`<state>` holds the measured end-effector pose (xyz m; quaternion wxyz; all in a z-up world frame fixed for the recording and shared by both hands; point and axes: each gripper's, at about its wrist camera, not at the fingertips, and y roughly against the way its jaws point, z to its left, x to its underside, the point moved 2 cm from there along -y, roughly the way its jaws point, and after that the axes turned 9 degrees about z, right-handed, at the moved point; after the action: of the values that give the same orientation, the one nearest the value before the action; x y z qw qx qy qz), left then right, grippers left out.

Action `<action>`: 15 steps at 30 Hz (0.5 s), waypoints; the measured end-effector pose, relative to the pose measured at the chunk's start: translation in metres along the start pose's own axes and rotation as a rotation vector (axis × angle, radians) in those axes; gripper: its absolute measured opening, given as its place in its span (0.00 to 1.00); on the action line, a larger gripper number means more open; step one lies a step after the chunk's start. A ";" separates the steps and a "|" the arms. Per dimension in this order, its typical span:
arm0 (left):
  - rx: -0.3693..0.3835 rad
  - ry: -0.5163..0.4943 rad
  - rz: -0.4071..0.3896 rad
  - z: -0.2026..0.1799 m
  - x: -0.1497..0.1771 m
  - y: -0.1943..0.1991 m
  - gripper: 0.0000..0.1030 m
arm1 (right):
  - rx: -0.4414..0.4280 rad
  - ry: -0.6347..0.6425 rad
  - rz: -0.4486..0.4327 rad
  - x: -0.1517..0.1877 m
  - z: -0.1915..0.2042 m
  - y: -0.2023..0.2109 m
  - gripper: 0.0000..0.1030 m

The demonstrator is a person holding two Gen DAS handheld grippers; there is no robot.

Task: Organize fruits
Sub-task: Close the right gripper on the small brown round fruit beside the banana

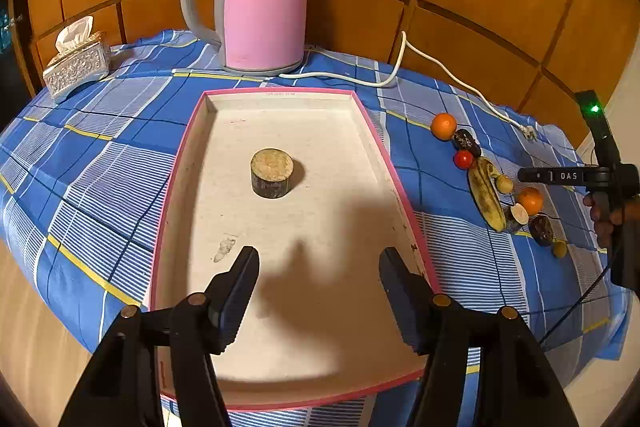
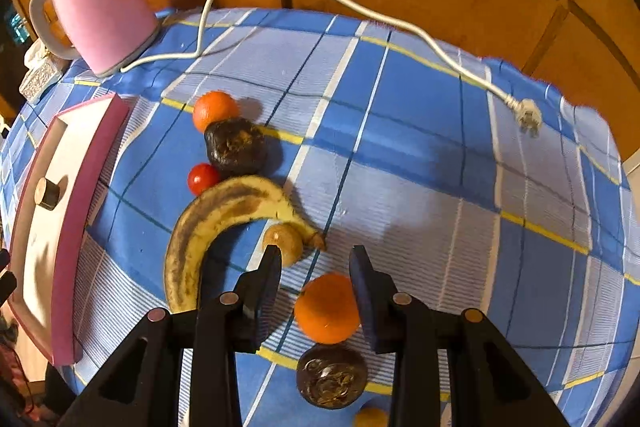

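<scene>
Now orange between right jaws, untouched, jaws apart; left jaws apart, empty.

Cylinder piece in pink tray

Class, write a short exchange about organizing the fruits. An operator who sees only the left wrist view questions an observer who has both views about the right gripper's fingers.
Operator: My view cuts off the right gripper's fingers. Where are they?
Observer: The right gripper points down, with its fingers on either side of the nearer round orange fruit.
Operator: Is that fruit gripped?
Observer: Not as far as I can see. A strip of the blue checked tablecloth shows between one finger and the fruit, which seems to lie on the cloth.
</scene>
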<state>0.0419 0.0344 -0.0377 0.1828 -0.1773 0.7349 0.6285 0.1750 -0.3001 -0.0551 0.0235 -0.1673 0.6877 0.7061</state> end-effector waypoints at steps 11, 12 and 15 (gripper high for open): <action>-0.009 -0.008 0.000 0.001 0.003 0.002 0.65 | 0.149 0.248 0.076 -0.012 0.054 -0.034 0.35; -0.007 -0.008 0.003 0.001 0.004 0.001 0.65 | 0.163 0.262 0.082 -0.013 0.056 -0.035 0.32; -0.004 -0.007 -0.005 0.000 0.004 0.003 0.65 | 0.214 0.301 0.095 -0.015 0.059 -0.038 0.27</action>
<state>0.0367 0.0352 -0.0369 0.1865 -0.1774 0.7325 0.6303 0.1870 -0.2374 -0.0883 -0.0955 -0.2350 0.7616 0.5964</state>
